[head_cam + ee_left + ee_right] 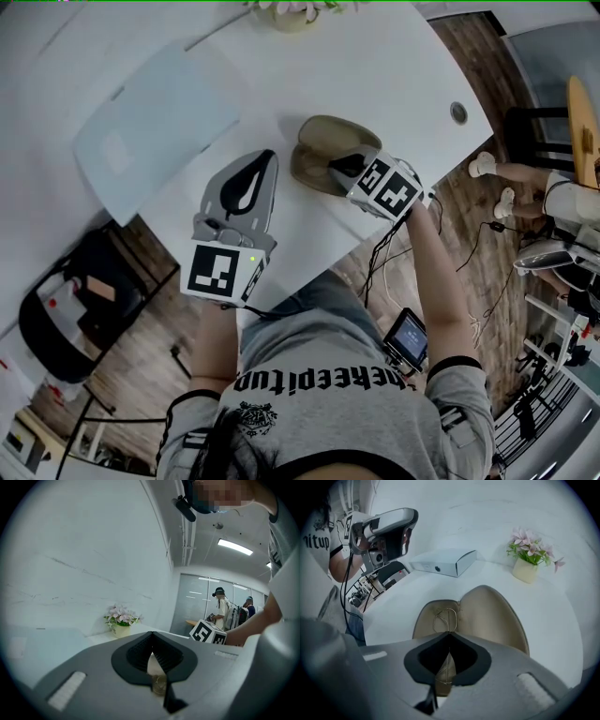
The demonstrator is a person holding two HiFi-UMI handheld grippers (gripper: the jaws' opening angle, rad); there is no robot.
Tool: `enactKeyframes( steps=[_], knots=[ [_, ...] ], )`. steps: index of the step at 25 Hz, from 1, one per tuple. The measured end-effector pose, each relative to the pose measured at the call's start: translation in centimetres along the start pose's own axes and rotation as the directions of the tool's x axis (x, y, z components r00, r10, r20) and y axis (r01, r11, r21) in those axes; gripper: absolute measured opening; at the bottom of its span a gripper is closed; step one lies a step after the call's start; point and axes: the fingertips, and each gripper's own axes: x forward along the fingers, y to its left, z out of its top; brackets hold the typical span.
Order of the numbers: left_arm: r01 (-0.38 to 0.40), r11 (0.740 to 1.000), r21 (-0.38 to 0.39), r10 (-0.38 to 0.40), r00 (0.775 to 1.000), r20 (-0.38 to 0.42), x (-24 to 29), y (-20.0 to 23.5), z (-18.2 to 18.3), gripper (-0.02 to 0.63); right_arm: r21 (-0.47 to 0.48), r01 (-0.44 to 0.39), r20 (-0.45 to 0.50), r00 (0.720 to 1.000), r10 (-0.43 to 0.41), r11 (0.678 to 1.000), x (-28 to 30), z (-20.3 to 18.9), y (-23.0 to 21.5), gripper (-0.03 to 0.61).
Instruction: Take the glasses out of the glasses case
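A tan glasses case (pixel 317 141) lies open on the white table (pixel 394 66), with both halves spread flat (pixel 492 609). Thin gold wire glasses (pixel 444 619) sit in its left half. My right gripper (pixel 337 170) is down over the case, its jaws (pixel 449 633) shut on the wire frame at the case's near rim. My left gripper (pixel 268 159) hangs to the left of the case, apart from it, and is shut (pixel 151 634) with nothing held. It points level across the table toward the wall.
A flat white box (pixel 155 122) lies at the table's back left (pixel 445 562). A small flower pot (pixel 291 11) stands at the far edge (pixel 526 569). The table has a cable hole (pixel 457 112) at the right. A black bag (pixel 66 300) is on the floor.
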Motion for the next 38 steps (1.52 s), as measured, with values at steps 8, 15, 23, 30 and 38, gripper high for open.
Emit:
enactKeyframes(
  steps=[8,15,23,30,38],
  knots=[
    [0.007,1.000,0.007,-0.007,1.000,0.000,-0.2,-0.8,0.2,0.020,0.002,0.120,0.093,0.989,-0.119,0.993,-1.5,1.1,-0.3,0.006],
    [0.006,1.000,0.018,-0.006,1.000,0.003,-0.4,-1.1,0.5,0.020,0.040,0.191,0.181,0.964,-0.195,0.981,-3.2,2.1,-0.4,0.006],
    [0.014,0.999,0.032,-0.015,1.000,0.012,-0.8,-1.8,0.8,0.020,0.104,0.246,0.277,0.923,-0.265,0.964,-5.6,3.2,0.1,0.008],
    [0.016,0.999,0.051,-0.018,0.999,0.028,-1.4,-2.4,1.4,0.020,0.186,0.285,0.361,0.870,-0.335,0.940,-8.1,3.6,0.6,0.008],
    [0.032,0.997,0.077,-0.035,0.998,0.044,-2.0,-3.8,1.8,0.020,0.282,0.331,0.441,0.789,-0.428,0.900,-11.4,3.4,1.1,0.008]
  ],
)
